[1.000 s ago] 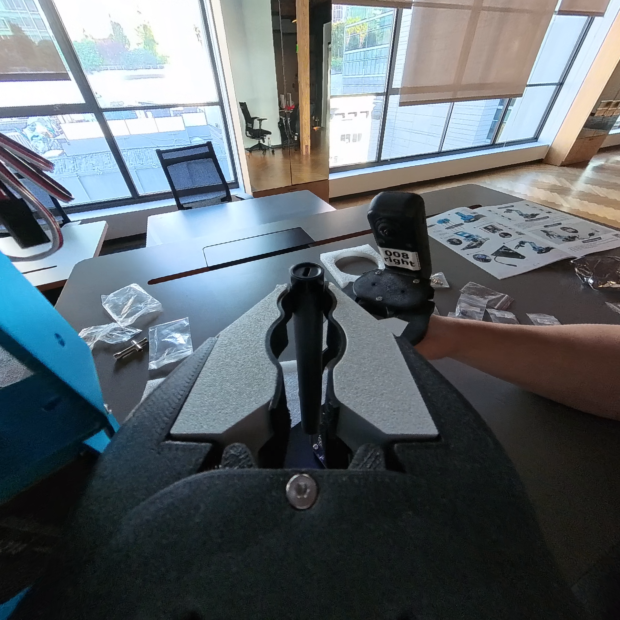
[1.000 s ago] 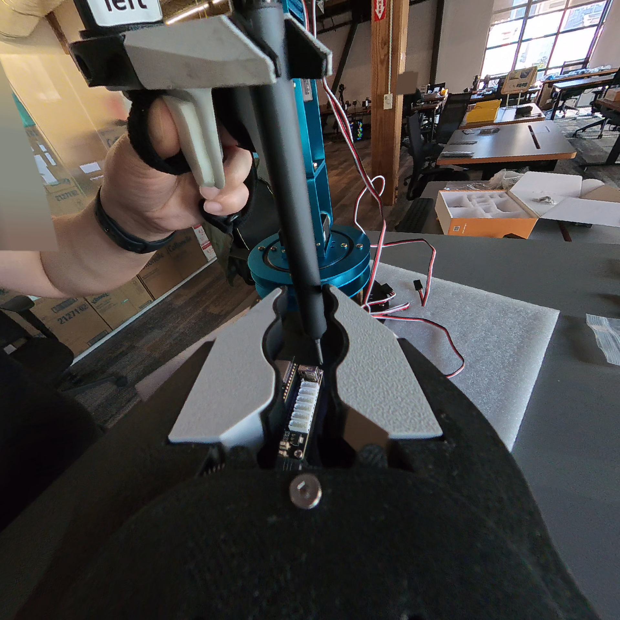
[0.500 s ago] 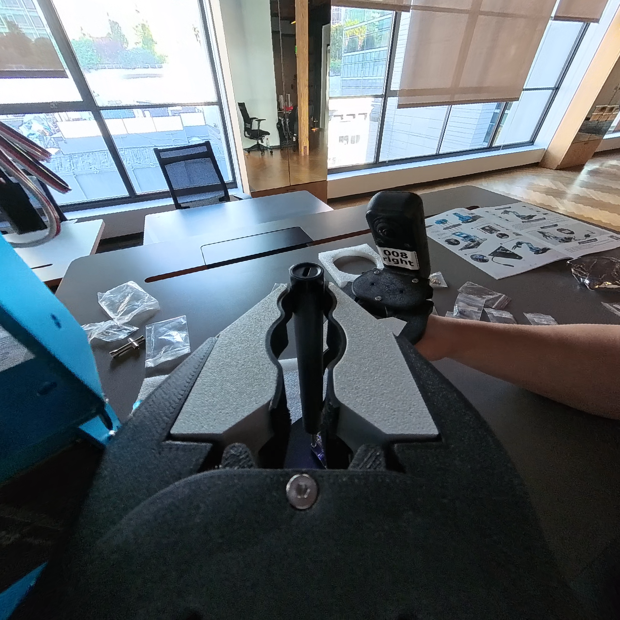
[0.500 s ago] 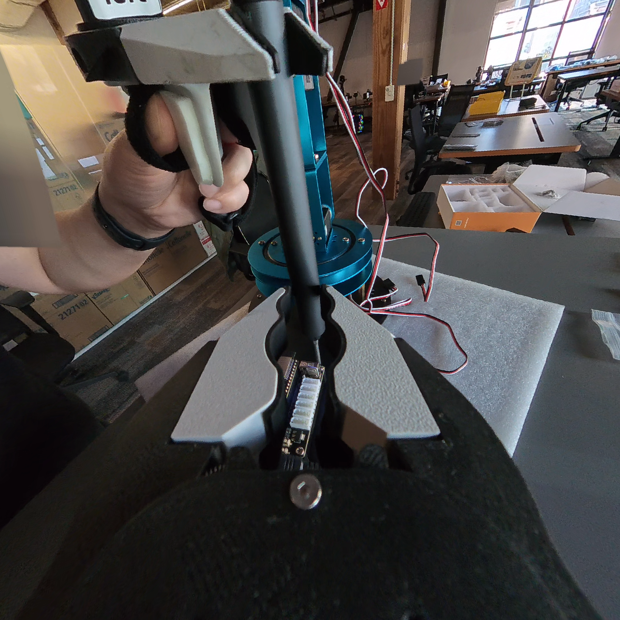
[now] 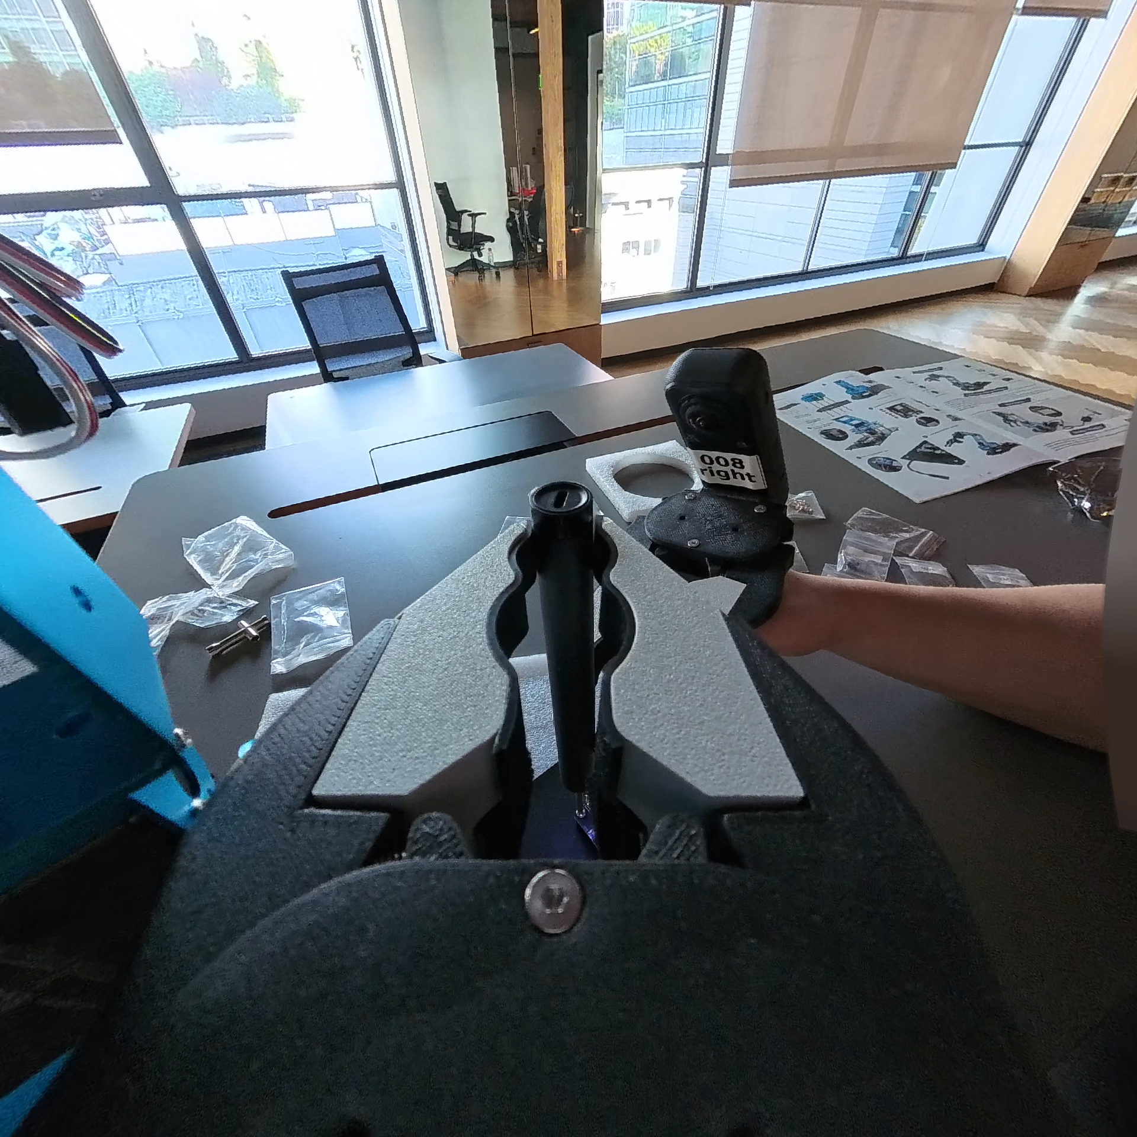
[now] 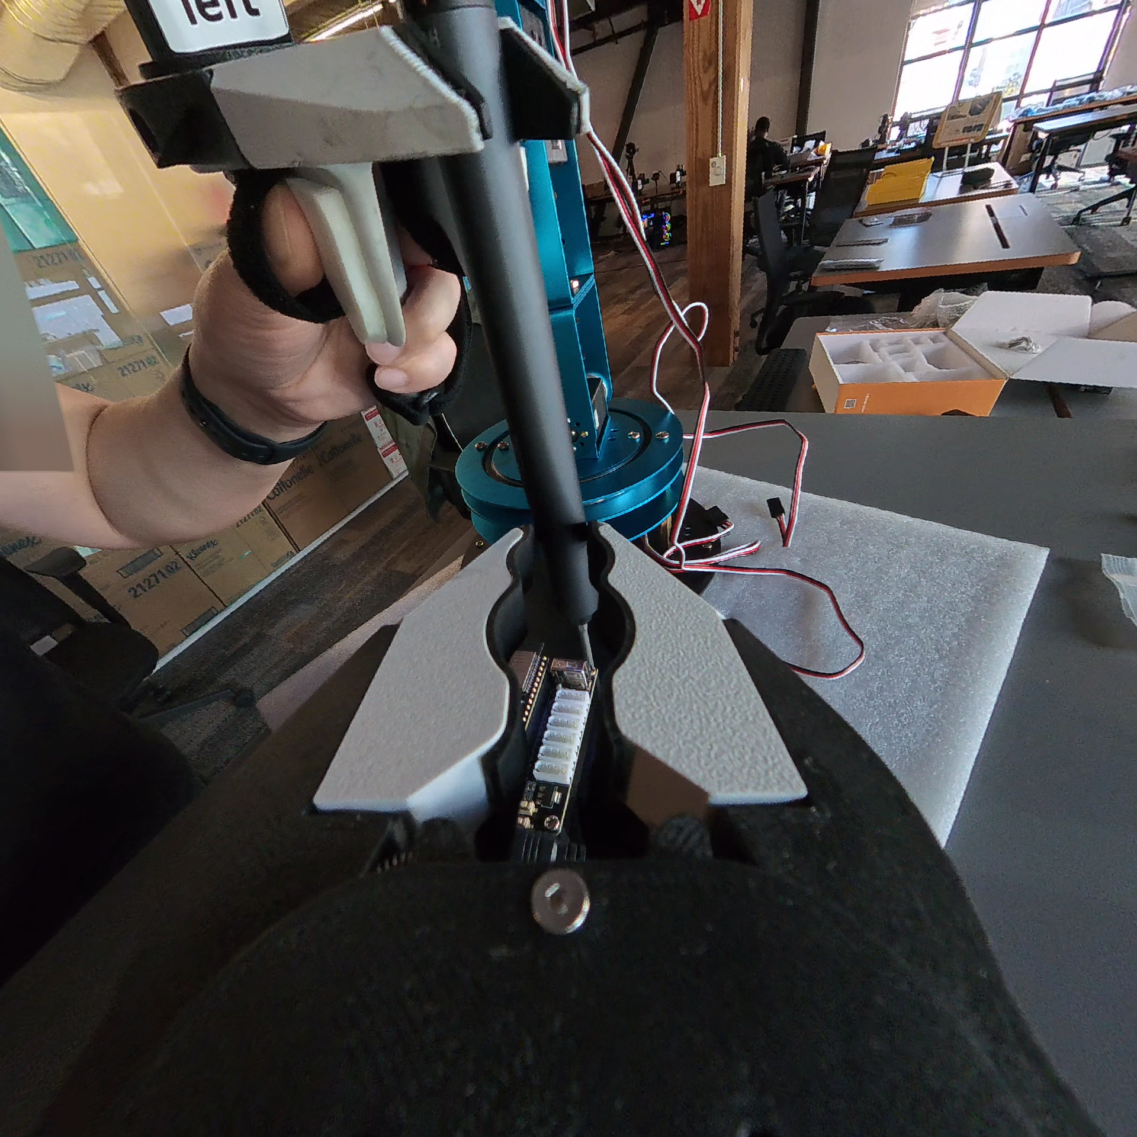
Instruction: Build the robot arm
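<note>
My left gripper (image 5: 563, 535) is shut on a black screwdriver (image 5: 566, 627), which points back toward the camera. My right gripper (image 6: 563, 541) is shut on a small dark circuit board (image 6: 557, 738) with a row of white connectors, held edge-up between its grey fingers. The screwdriver (image 6: 523, 369) comes down from the left gripper (image 6: 492, 92) at the top. Its metal tip rests at the board's far end, beside a small metal connector. In the left wrist view the board (image 5: 554, 830) shows just under the tip, with the right gripper's body (image 5: 720, 529) close behind.
A blue robot arm base (image 6: 621, 455) with red-white-black wires (image 6: 793, 566) stands on a white foam sheet (image 6: 892, 615). Plastic bags (image 5: 237, 547), a small metal wrench (image 5: 237, 637), a foam ring (image 5: 640, 474) and an instruction sheet (image 5: 947, 424) lie on the dark table. An orange box (image 6: 904, 369) sits beyond. The tips of one gripper are about 10 cm away from the tips of the other.
Both grippers have drifted only slightly. The screwdriver tip stays at the board's far end and both grips are unchanged.
</note>
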`<state>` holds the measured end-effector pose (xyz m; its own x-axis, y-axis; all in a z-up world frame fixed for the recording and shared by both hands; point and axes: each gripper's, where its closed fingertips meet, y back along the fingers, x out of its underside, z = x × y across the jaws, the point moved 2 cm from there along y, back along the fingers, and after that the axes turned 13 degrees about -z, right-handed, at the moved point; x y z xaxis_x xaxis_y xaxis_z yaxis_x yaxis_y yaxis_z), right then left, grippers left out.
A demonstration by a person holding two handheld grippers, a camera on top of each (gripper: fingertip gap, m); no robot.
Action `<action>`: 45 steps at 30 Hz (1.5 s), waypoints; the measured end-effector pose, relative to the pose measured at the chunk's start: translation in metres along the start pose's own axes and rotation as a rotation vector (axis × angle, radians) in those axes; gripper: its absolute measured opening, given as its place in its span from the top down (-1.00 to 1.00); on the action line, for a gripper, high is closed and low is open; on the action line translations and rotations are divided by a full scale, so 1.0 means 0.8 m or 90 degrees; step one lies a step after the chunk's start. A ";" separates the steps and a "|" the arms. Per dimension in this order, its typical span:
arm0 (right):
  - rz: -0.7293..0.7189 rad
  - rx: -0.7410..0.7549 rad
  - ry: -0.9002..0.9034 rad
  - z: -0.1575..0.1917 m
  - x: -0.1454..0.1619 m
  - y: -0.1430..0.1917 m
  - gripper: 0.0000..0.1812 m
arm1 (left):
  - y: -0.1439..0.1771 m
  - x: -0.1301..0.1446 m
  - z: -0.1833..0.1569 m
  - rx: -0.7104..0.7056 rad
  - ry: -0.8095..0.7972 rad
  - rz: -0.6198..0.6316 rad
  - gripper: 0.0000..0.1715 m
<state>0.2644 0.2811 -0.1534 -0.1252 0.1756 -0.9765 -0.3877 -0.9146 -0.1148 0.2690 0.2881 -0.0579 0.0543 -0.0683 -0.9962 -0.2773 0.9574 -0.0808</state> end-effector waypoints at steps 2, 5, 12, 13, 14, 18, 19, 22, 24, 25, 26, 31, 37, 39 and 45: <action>0.002 0.001 0.003 0.000 0.001 0.000 0.82 | 0.000 0.001 0.000 0.000 -0.002 0.003 0.81; -0.004 -0.005 -0.020 0.000 0.001 0.000 0.82 | -0.001 0.001 0.000 0.005 -0.001 0.007 0.81; -0.005 -0.029 -0.019 0.002 0.002 0.006 0.75 | -0.002 0.001 -0.001 0.012 -0.006 0.007 0.81; 0.000 -0.023 -0.010 0.000 0.003 0.006 0.75 | -0.002 0.001 -0.001 0.012 -0.007 0.006 0.81; 0.001 -0.019 -0.009 -0.002 0.003 0.006 0.75 | -0.002 0.001 -0.002 0.014 -0.005 0.006 0.81; -0.029 -0.045 -0.038 0.001 -0.003 0.006 0.76 | -0.003 0.001 -0.003 0.018 -0.003 0.006 0.81; -0.034 -0.049 -0.040 0.001 -0.004 0.006 0.77 | -0.003 0.001 -0.003 0.018 -0.002 0.007 0.81; -0.044 -0.051 -0.054 -0.002 -0.007 0.007 0.79 | -0.004 0.001 -0.003 0.016 -0.003 0.007 0.81; -0.048 -0.052 -0.054 -0.001 -0.009 0.006 0.79 | -0.003 0.001 -0.003 0.016 -0.003 0.007 0.81; -0.043 -0.050 -0.045 0.000 -0.008 0.005 0.80 | -0.004 0.001 -0.003 0.016 -0.002 0.008 0.81; -0.041 -0.046 -0.036 0.000 -0.008 0.004 0.80 | -0.003 0.001 -0.003 0.016 -0.002 0.008 0.81; -0.046 -0.047 -0.050 0.000 -0.007 0.003 0.82 | -0.003 0.001 -0.003 0.018 -0.002 0.008 0.81; -0.057 -0.051 -0.084 0.000 -0.011 0.002 0.81 | -0.004 0.002 -0.003 0.017 -0.003 0.007 0.81; -0.056 -0.049 -0.070 0.000 -0.011 0.002 0.81 | -0.005 0.002 -0.004 0.019 -0.001 0.006 0.81; -0.051 -0.048 -0.058 0.000 -0.011 0.003 0.82 | -0.006 0.002 -0.005 0.022 -0.001 0.003 0.81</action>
<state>0.2642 0.2773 -0.1452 -0.1807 0.2789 -0.9432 -0.3300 -0.9206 -0.2090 0.2663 0.2825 -0.0590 0.0540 -0.0638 -0.9965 -0.2440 0.9669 -0.0752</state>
